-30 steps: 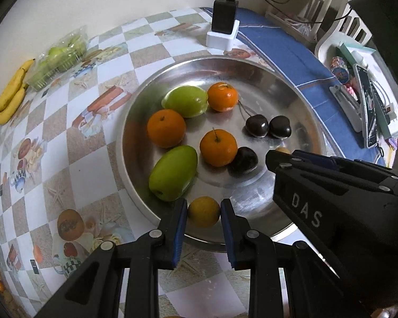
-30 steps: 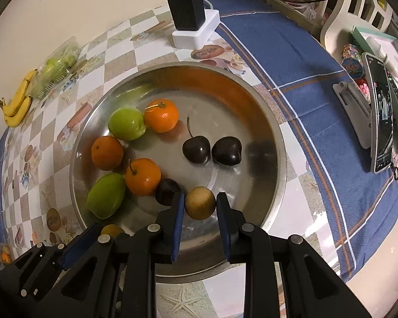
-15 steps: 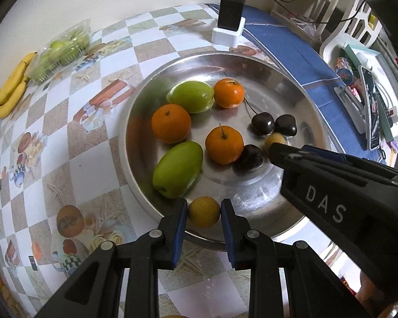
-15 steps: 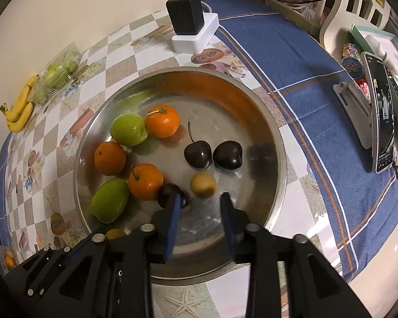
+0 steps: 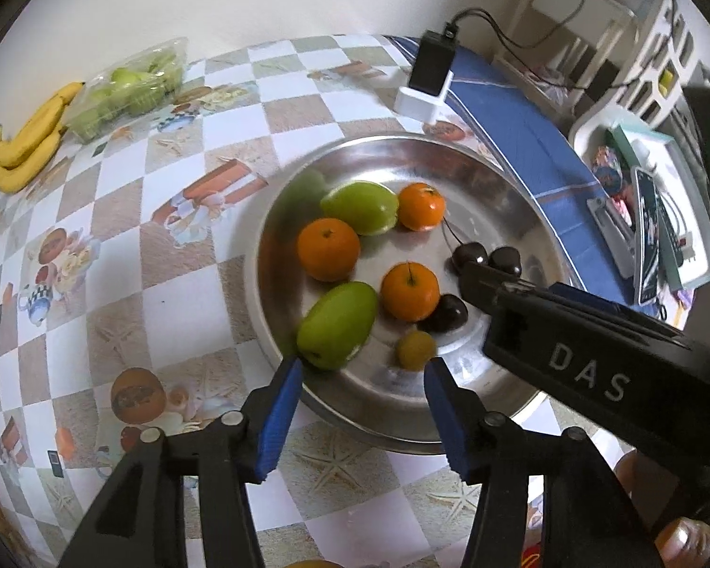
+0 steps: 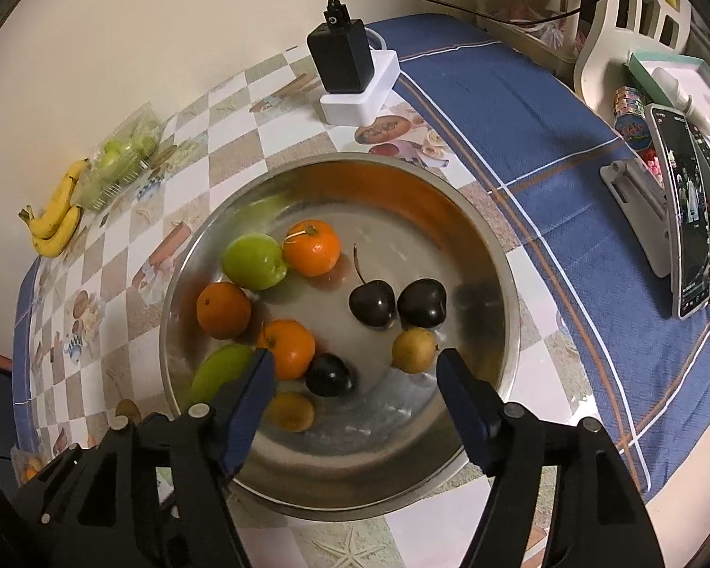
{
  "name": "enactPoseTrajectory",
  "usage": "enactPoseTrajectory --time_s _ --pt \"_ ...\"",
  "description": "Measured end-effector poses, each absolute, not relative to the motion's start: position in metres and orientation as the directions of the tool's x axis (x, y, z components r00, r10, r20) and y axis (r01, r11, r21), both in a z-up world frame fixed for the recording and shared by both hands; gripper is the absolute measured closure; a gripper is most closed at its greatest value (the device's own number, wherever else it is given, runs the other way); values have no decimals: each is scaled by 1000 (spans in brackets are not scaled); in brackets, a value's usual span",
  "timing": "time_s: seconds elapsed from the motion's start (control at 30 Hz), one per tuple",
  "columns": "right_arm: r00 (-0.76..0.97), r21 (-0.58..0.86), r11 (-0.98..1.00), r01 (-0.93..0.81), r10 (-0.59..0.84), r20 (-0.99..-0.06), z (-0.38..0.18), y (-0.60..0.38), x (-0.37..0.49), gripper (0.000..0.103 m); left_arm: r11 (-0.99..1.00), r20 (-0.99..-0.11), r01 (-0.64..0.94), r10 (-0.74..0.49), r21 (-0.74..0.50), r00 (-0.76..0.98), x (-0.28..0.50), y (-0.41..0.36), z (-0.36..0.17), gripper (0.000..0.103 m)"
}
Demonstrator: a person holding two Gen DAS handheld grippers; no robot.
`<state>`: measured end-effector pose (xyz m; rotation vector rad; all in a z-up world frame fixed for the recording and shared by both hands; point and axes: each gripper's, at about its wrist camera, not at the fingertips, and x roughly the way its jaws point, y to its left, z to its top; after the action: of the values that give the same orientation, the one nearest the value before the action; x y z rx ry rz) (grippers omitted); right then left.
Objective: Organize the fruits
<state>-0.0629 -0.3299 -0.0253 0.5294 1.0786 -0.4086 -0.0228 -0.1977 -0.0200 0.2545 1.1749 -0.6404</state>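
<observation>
A steel bowl [image 5: 535, 217] holds three oranges, two green fruits, three dark cherries and two small yellow fruits. One yellow fruit [image 5: 416, 349] lies loose on the bowl's near floor, just inside the right fingertip of my left gripper [image 5: 362, 367], whose jaws are opening with no pad on it. The other yellow fruit [image 6: 414, 349] rests by the cherries [image 6: 373, 303], free of my right gripper [image 6: 355, 362], whose jaws are also opening, wide apart above the bowl [image 6: 497, 255]. In the left wrist view the right gripper's black body [image 5: 582, 369] crosses the bowl's right side.
Bananas [image 5: 28, 142] and a bag of green fruit [image 5: 128, 90] lie at the far left by the wall. A black charger on a white block [image 5: 430, 75] stands behind the bowl. A phone on a stand [image 6: 686, 217] and small items sit on the blue cloth [image 6: 520, 109] at the right.
Both grippers were shut on small yellow fruits; both have let go and spread their jaws. The fruits now lie in the bowl. The left gripper has drawn back slightly.
</observation>
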Motion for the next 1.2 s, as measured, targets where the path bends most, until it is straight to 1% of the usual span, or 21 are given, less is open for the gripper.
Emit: enactPoseTrajectory --time_s 0.1,0.17,0.2,0.23,0.37,0.57,0.63,0.73,0.77,0.8,0.87,0.93,1.0,1.2 --pt "431 211 801 560 -65 -900 -24 -331 -64 29 819 -915 558 -320 -136 246 -16 -189 -19 41" --pt "433 213 796 567 -68 -899 -24 -333 -65 29 840 -916 528 -304 -128 262 -11 -182 -19 34" --pt "432 214 794 570 -68 -899 -25 -334 -65 29 848 -917 514 -299 -128 265 -8 -178 -19 28" --pt "430 214 792 572 -68 -900 -26 -334 -65 29 859 -917 493 -296 -135 266 -5 -174 -19 25" --pt "418 209 797 567 -59 -907 -29 -332 -63 29 903 -922 399 -280 -159 266 9 -151 -23 21" --pt "414 185 840 509 -51 -909 -31 -317 -54 29 952 -919 296 -183 -78 348 24 -121 -24 13" --pt "414 176 851 495 -53 -909 -31 -312 -52 29 961 -917 271 -160 -60 364 28 -111 -25 8" --pt "419 169 864 474 -53 -906 -30 -306 -49 29 970 -913 242 -111 -15 392 33 -98 -26 7" --pt "422 169 868 467 -51 -905 -30 -304 -49 28 972 -913 236 -102 -6 396 34 -97 -26 6" --pt "425 169 873 458 -49 -904 -30 -302 -48 19 974 -913 229 -92 2 398 35 -93 -27 4" --pt "434 168 879 445 -48 -899 -29 -299 -47 12 978 -914 209 -72 14 399 38 -86 -29 2" --pt "445 171 884 435 -47 -894 -28 -296 -46 12 982 -917 186 -52 24 395 41 -79 -33 2" --pt "455 176 887 427 -43 -889 -28 -294 -46 5 986 -923 164 -29 37 384 44 -71 -38 2" --pt "472 171 898 407 -47 -880 -26 -289 -43 2 988 -918 133 25 84 396 48 -59 -41 1"
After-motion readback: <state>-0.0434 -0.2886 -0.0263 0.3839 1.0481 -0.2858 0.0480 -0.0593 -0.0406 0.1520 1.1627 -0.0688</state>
